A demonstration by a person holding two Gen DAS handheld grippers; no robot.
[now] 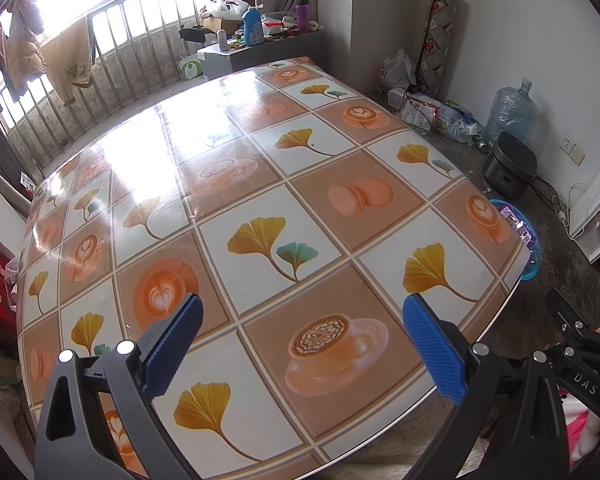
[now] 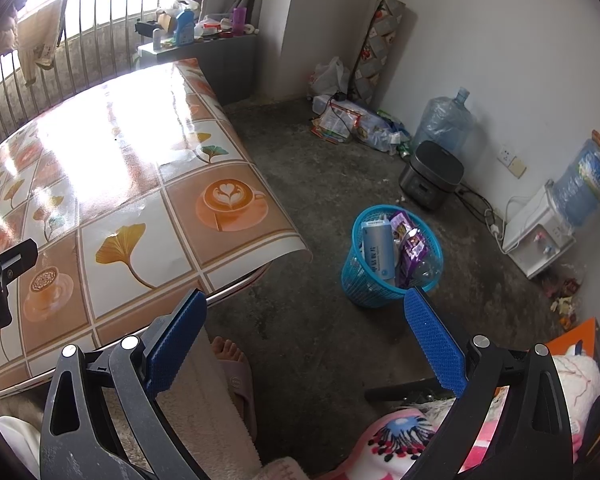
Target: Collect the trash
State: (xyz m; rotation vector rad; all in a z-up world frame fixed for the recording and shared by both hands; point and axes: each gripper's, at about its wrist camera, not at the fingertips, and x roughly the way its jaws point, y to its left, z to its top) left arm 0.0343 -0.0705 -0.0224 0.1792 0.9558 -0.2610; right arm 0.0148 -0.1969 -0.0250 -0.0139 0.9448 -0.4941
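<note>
Right wrist view is showing both claws (image 2: 304, 320) (image 1: 302, 328) hanging released, empty, while light crinkly wrappers (image 2: 410, 246) are sitting in the bin (image 2: 358, 284) mid-frame, easiest pinched by an edge.

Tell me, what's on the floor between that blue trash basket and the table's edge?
Nothing: in the right wrist view, only bare grey concrete floor separates the blue basket from the table.

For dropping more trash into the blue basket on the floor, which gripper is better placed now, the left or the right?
The right gripper, probably. It is open and faces the blue basket on the floor beside the table. The left gripper, also open, hangs over the table, with the basket mostly hidden behind its edge.
</note>
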